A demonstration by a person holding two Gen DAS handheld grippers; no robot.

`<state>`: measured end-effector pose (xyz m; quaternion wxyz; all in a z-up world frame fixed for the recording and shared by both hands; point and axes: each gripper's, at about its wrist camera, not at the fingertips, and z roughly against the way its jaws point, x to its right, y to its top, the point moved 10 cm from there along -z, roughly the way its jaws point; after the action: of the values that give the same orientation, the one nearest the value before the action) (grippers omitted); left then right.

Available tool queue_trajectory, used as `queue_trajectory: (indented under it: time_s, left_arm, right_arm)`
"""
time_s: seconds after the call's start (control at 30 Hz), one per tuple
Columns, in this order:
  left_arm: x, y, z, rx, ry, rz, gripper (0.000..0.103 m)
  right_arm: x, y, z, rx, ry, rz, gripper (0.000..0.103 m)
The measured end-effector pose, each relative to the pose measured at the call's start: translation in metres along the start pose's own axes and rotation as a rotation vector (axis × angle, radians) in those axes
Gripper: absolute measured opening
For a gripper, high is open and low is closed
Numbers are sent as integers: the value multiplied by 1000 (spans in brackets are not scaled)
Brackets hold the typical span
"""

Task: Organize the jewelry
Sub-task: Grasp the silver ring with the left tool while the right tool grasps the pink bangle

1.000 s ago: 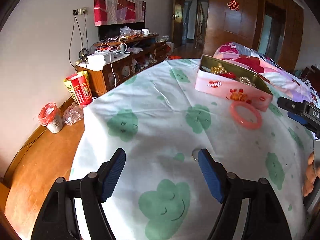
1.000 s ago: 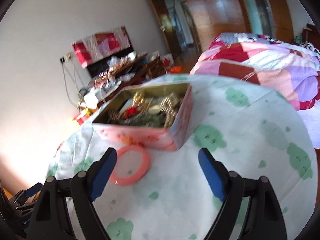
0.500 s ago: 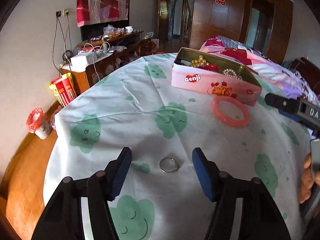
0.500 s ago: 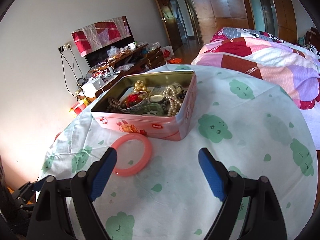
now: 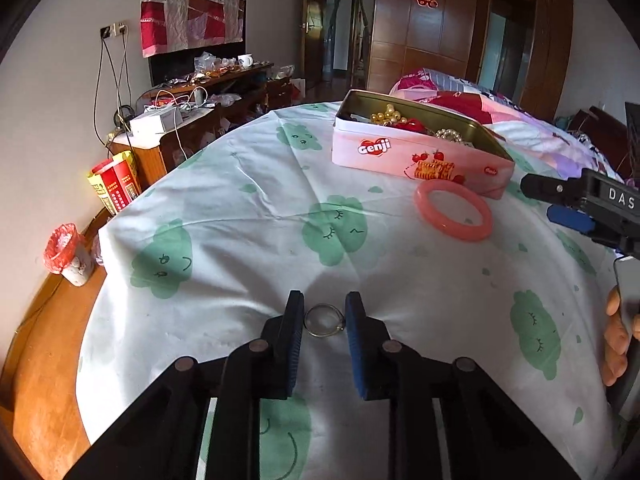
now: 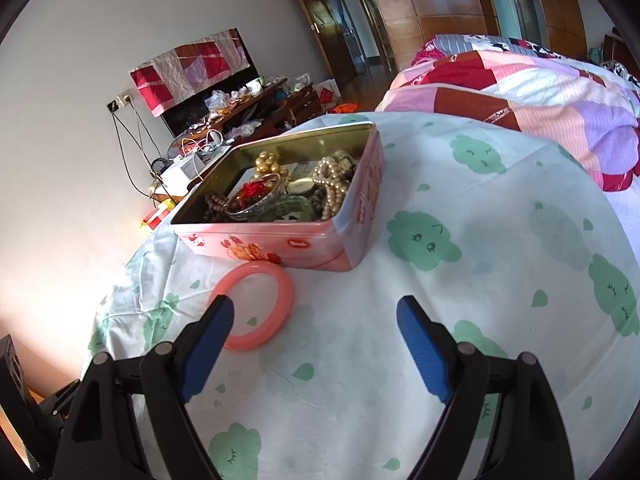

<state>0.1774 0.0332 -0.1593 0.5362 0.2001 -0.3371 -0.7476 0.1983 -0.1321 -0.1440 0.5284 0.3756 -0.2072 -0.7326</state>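
Note:
A small silver ring (image 5: pixel 323 320) lies on the cloud-print tablecloth (image 5: pixel 248 232). My left gripper (image 5: pixel 324 312) has closed in around it, both pads touching the ring's sides. A pink bangle (image 5: pixel 454 209) lies in front of an open pink tin (image 5: pixel 420 156) that holds beads, pearls and bracelets. In the right wrist view the tin (image 6: pixel 288 236) is ahead and the bangle (image 6: pixel 256 304) lies by my left finger. My right gripper (image 6: pixel 316 320) is open and empty above the cloth. It also shows in the left wrist view (image 5: pixel 576 204).
A round table under the cloth has its edge at the left (image 5: pixel 100 248). A cluttered wooden cabinet (image 5: pixel 192 120), a red box (image 5: pixel 114 188) and a small bin (image 5: pixel 68 252) stand by the wall. A bed with a patchwork quilt (image 6: pixel 520 92) is at the right.
My left gripper has lowered onto the ring and its jaws have closed from wide open to the ring's width. My right gripper has moved slightly closer to the tin and stays open.

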Motion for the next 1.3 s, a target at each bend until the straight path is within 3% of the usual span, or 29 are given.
queue_trajectory:
  time_s: [0.27,0.43,0.57,0.77,0.87,0.97,1.17,1.3]
  left_arm:
    - [-3,4,5,36,8,49,21]
    - [1,14,13,76,33,29,21]
    - [-2,29,24,128,9,54,21]
    - [-7,38,35,172,-8,93,21]
    - [-8,39,34,174,-8,96,21]
    - [-5,38,33,167,-9,92,21]
    - [-1,38,33,160,-9,82,21]
    - [0,37,31,148,-15,91,21]
  right_arm:
    - [-6,-2,-5,-24,-4,29,86]
    - [-31,-2,-20,-60,21,89,89]
    - [-61,-4,-42,-130,34,197,91]
    - [-71,-15,-74,-209,-84,314,94]
    - [-71,-22,-75,-199,-126,380,94]
    - [-68,-20,-71,-186,-118,379,84]
    - [-68,-20,-66,-183,-89,376,84]
    - [-66,-19,-54,-150,19,290,83]
